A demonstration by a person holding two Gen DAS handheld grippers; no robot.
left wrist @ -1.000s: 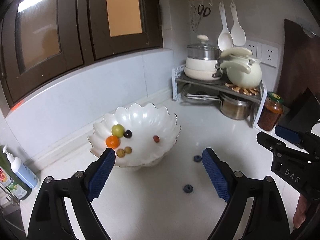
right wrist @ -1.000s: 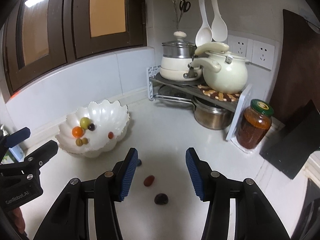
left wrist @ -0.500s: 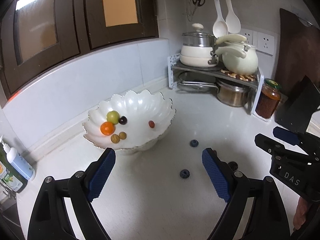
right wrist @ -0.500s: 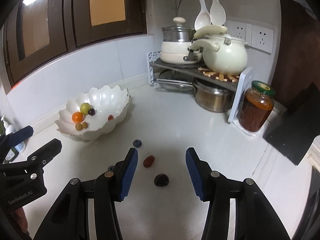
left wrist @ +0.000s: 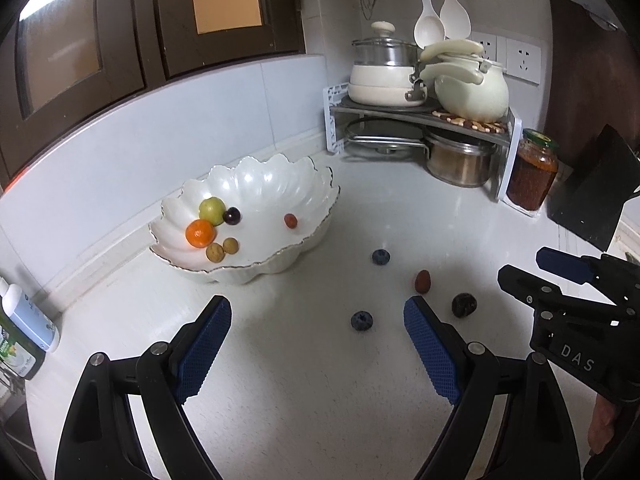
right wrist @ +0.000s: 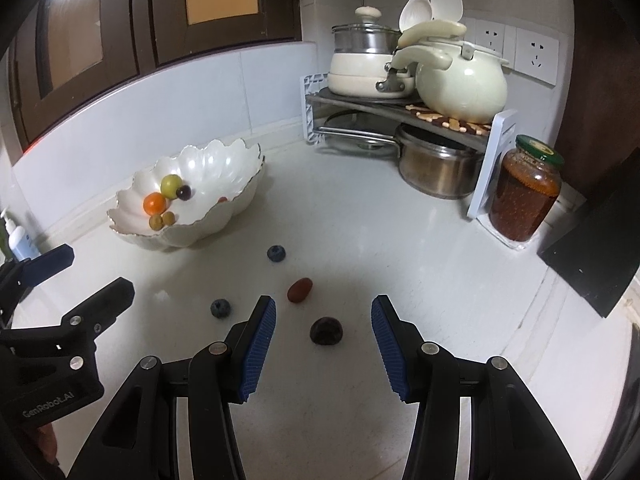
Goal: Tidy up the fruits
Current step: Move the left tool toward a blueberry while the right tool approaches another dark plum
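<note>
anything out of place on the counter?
Yes: four small fruits lie loose on the counter outside the white bowl: two blueberries, a reddish fruit and a dark one.

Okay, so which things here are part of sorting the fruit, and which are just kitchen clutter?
Part of the job:
white bowl
two blueberries
red fruit
dark fruit

Just lying about:
jar
steel pot
cream kettle
soap bottle
</note>
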